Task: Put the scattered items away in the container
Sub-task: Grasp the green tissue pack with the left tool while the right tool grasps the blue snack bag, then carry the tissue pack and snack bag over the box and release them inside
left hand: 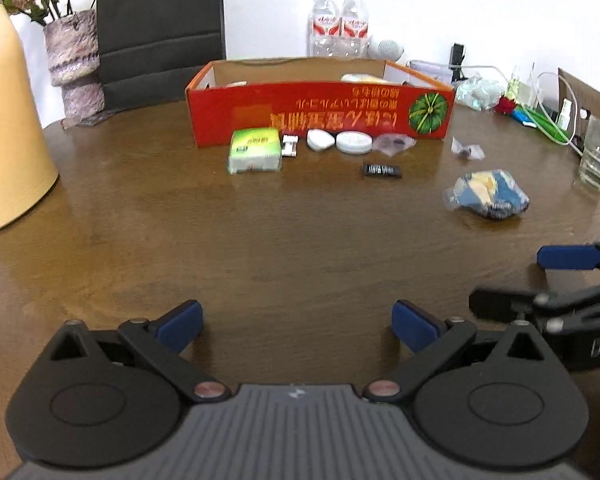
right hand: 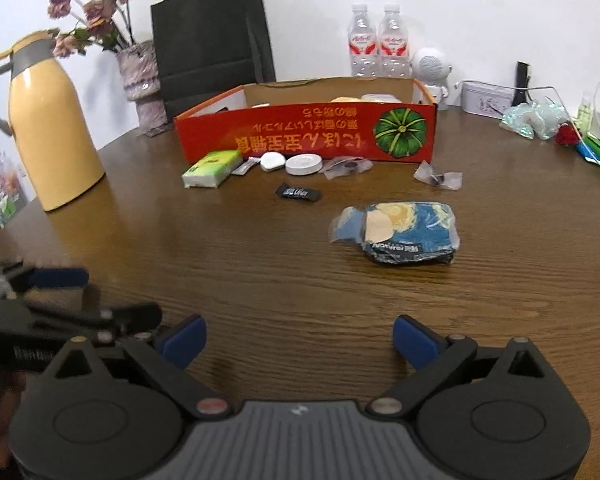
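A red cardboard box with a pumpkin picture stands open-topped at the table's far middle, some items inside. In front of it lie a green tissue pack, a small white sachet, a white rounded case, a white round disc, two clear wrapped pieces and a black sachet. A blue snack bag lies nearer, to the right. My left gripper and right gripper are both open and empty, low over the near table.
A yellow thermos, a flower vase and a black paper bag stand at the left and back. Two water bottles, a white speaker, a glass and cable clutter line the right rear.
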Available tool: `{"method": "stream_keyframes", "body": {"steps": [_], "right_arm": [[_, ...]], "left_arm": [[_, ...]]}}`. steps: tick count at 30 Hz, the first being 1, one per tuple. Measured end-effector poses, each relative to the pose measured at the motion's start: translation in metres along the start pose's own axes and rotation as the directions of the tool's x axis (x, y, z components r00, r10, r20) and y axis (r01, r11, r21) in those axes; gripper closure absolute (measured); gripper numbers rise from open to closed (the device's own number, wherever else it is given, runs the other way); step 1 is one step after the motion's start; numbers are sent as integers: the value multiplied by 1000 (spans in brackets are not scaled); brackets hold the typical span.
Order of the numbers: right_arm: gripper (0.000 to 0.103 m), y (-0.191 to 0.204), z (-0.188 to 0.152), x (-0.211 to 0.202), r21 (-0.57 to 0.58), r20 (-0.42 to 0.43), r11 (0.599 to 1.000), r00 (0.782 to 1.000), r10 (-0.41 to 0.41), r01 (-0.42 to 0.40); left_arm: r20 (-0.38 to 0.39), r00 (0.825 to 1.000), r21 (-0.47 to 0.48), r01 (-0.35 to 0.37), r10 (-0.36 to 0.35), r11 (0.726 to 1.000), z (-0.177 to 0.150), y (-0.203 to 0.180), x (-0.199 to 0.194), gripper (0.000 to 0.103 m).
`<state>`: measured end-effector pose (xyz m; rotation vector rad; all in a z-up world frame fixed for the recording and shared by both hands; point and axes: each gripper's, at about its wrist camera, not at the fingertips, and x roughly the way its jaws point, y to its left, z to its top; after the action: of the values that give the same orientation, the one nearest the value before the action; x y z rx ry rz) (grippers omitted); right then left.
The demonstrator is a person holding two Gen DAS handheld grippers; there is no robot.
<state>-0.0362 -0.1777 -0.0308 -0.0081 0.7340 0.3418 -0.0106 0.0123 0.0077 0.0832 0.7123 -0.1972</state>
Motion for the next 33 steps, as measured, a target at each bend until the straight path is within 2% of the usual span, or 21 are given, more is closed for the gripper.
{"method": "stream_keyframes", "body": {"steps": [3, 4, 6, 8, 10, 12, 13, 14, 16, 17, 19, 20, 21, 24, 26, 29, 31, 33], "right_arm": [[3, -10, 14, -2, -12, 40, 1000, 999, -8, 9], [3, -16, 21, -2, -3, 54, 1000, 998, -22, 22], [11, -29, 33, 3, 25, 58, 997, 996, -71, 70], [16, -38, 42, 9, 29, 64, 994, 992, -108, 107], [17, -43, 50, 17, 14, 74, 991, 989, -130, 129], [18, -49, 56, 27, 11, 63, 991, 989, -131, 131], [20, -52, 59, 34, 19, 48, 992, 991, -124, 123], [23, -55, 61, 40, 31, 36, 993, 993, -113, 112], [40, -58, 62, 51, 38, 6, 994, 995, -100, 100], [47, -58, 62, 55, 32, -7, 994, 995, -102, 102], [54, -56, 60, 57, 7, -2, 995, 995, -95, 95], [73, -53, 59, 55, -17, -2, 997, 997, -77, 77], [85, -52, 59, 53, -25, -5, 998, 998, -55, 55], [90, -46, 60, 45, -53, 2, 997, 998, -57, 57], [90, -46, 62, 30, -31, 44, 999, 999, -32, 33], [90, -44, 66, -4, -12, 134, 1000, 991, 28, -27], [89, -40, 64, -18, -8, 146, 997, 986, 82, -82], [89, -31, 60, -17, -20, 106, 993, 987, 120, -119]], "left_arm": [[68, 998, 40, -14, 11, 999, 26, 12, 14, 0], [73, 997, 42, -40, 37, 998, 38, 17, 23, 0], [55, 995, 18, -83, 82, 996, 65, 28, 48, 0], [37, 998, 22, -47, 47, 999, 89, 35, 72, 0], [29, 1000, 71, 2, -4, 998, 105, 36, 93, 0], [0, 1000, 82, -9, 9, 997, 114, 38, 113, 2], [-20, 1000, 73, -6, 8, 997, 116, 41, 120, 12], [-36, 999, 58, 17, -15, 998, 117, 44, 125, 29], [-45, 998, 27, 53, -52, 998, 115, 49, 129, 55], [-41, 998, 20, 45, -45, 999, 113, 51, 127, 56], [-43, 998, 9, 35, -35, 999, 109, 53, 121, 57], [-42, 999, 1, 31, -31, 1000, 106, 53, 116, 57], [-35, 999, -8, 31, -32, 999, 102, 54, 108, 57], [16, 999, -44, 39, -38, 998, 88, 56, 79, 57], [63, 997, -92, 55, -49, 994, 78, 61, 53, 57], [129, 985, -194, 142, -118, 971, 60, 74, 17, 57], [159, 974, -223, 196, -163, 955, 50, 77, -1, 57], [167, 979, -203, 150, -117, 968, 49, 75, -12, 57]]}}
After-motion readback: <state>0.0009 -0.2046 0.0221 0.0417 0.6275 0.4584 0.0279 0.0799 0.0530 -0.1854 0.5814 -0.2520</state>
